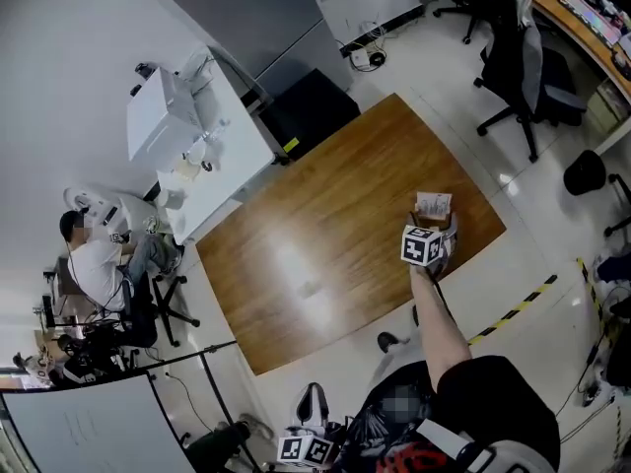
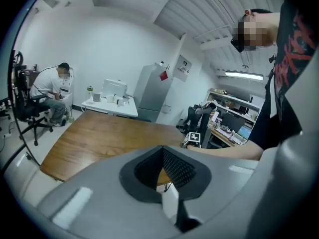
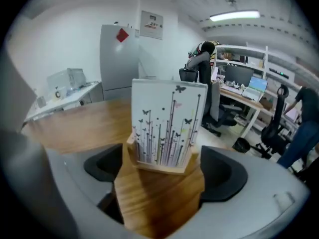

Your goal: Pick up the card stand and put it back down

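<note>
The right arm [image 1: 444,323] reaches out to 1 o'clock — the right gripper [image 3: 160,171] has its jaws wide apart, one each side of the card stand [image 3: 167,126] on the bench [image 1: 325,225]. The left gripper [image 2: 162,171] is low at 6 o'clock — jaws closed, holding nothing.

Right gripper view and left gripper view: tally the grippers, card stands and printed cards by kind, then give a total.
Grippers: 2 (left gripper, right gripper)
Card stand: 1
Printed card: 1, upright in the stand
Total: 4
</note>
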Motion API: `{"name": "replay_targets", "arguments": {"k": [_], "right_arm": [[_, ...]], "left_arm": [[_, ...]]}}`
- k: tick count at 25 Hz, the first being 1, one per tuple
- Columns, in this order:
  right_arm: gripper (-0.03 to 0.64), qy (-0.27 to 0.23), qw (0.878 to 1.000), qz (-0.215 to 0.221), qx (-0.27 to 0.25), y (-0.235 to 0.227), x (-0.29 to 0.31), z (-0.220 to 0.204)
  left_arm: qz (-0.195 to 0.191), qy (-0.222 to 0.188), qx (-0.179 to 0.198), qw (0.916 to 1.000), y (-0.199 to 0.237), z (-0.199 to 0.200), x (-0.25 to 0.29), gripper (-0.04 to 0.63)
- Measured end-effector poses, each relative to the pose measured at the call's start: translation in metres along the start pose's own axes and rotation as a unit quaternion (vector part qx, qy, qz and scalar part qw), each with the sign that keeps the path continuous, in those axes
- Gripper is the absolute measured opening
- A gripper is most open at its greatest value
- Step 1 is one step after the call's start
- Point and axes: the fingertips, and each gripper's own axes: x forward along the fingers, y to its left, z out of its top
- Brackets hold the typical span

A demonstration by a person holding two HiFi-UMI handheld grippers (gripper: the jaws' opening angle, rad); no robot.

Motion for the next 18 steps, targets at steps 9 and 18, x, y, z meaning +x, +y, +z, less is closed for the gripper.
{"name": "replay_targets", "arguments": {"k": [9,18], "right_arm": [[0.498,0.039,0.998,0.016,0.053,0.007,0.02,-0.011],[0.467,-0.008,0.998,0.066,-0.009,0.0,0.021,-0.011]], "left_arm": [[-0.036,0.035,0.033,0.9982,-0.032,0.011,0.034,0.002],[-0.056,0.041,0.039,0.9968,-0.049,0.01,0.051,0.002]]}}
